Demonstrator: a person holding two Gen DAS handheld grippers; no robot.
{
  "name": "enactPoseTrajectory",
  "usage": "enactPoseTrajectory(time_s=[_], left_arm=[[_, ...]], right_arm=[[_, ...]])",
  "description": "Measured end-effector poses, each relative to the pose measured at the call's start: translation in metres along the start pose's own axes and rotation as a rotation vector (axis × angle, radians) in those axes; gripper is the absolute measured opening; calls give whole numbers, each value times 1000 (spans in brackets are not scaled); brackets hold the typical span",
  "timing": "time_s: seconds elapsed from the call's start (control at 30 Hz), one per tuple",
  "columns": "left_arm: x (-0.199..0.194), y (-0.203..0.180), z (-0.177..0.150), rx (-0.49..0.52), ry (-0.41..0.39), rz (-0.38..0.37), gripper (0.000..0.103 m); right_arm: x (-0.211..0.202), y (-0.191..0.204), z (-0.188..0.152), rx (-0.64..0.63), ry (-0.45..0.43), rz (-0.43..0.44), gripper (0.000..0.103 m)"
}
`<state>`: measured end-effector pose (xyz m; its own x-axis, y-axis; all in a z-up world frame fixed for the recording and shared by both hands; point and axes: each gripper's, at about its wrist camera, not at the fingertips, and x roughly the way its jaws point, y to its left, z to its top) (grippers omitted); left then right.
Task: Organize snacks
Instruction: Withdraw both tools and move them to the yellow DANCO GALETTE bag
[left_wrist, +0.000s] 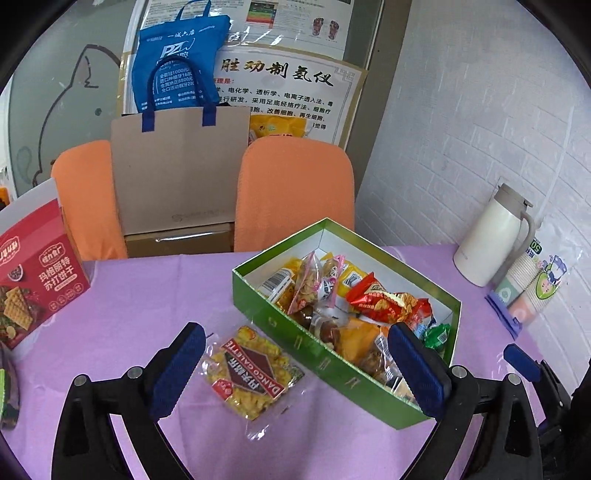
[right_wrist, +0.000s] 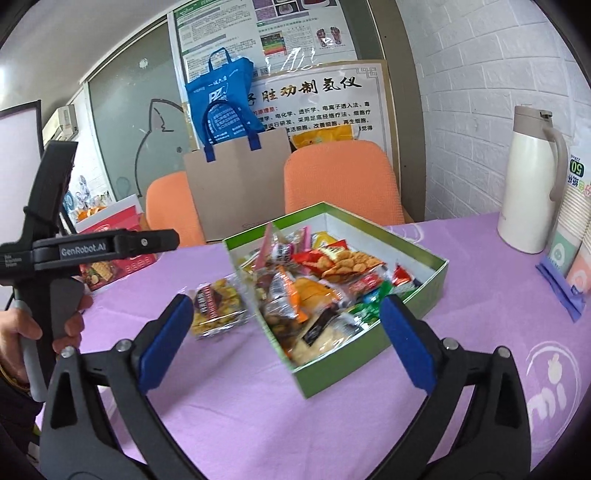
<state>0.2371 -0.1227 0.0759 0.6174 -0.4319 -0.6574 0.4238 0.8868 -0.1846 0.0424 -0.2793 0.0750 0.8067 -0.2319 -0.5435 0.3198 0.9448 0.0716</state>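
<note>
Two grippers hang above the purple tablecloth (left_wrist: 147, 295), each with its blue ribbed pads spread wide and nothing between them: the left gripper (left_wrist: 295, 373) and the right gripper (right_wrist: 286, 341). The green box (left_wrist: 332, 363), a shallow open cardboard tray with a white inside, is the landmark here. It is heaped with crinkly snack packets (left_wrist: 384, 299) in red, yellow, orange and clear film; the lower ones are buried, and their labels are too small to read. The left gripper's right pad covers part of the box's near end. Just beside the box's left wall, flat on the cloth, lies a clear biscuit packet (left_wrist: 255, 373) with a dark diamond label, touching neither gripper. Well to the left of the box a red cracker carton (left_wrist: 37, 273) is cut off by the picture's edge. Behind the box stand two orange chair backs (left_wrist: 295, 192) and a brown paper bag (left_wrist: 177, 170). To the right of the box are a smooth white jug (left_wrist: 487, 240) and a sleeve of paper cups (left_wrist: 532, 291), partly cropped. A hand (right_wrist: 22, 332) grips the left tool's handle in the right wrist view.
</note>
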Motion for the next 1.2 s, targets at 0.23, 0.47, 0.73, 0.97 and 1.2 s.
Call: enactPoseTrajectory(time_s=[0.23, 0.47, 0.73, 0.97, 1.2], left_arm=[[-4, 24, -37, -19, 54, 3, 101], [13, 56, -52, -62, 103, 9, 101], [44, 81, -37, -53, 131, -28, 99], [91, 93, -27, -59, 200, -47, 96], [115, 99, -37, -101, 255, -97, 59]], right_arm=[[5, 25, -31, 24, 81, 35, 101], [26, 34, -51, 64, 170, 57, 100], [43, 31, -57, 109, 200, 71, 100], [51, 24, -57, 113, 202, 49, 100], [55, 26, -57, 91, 205, 35, 100]])
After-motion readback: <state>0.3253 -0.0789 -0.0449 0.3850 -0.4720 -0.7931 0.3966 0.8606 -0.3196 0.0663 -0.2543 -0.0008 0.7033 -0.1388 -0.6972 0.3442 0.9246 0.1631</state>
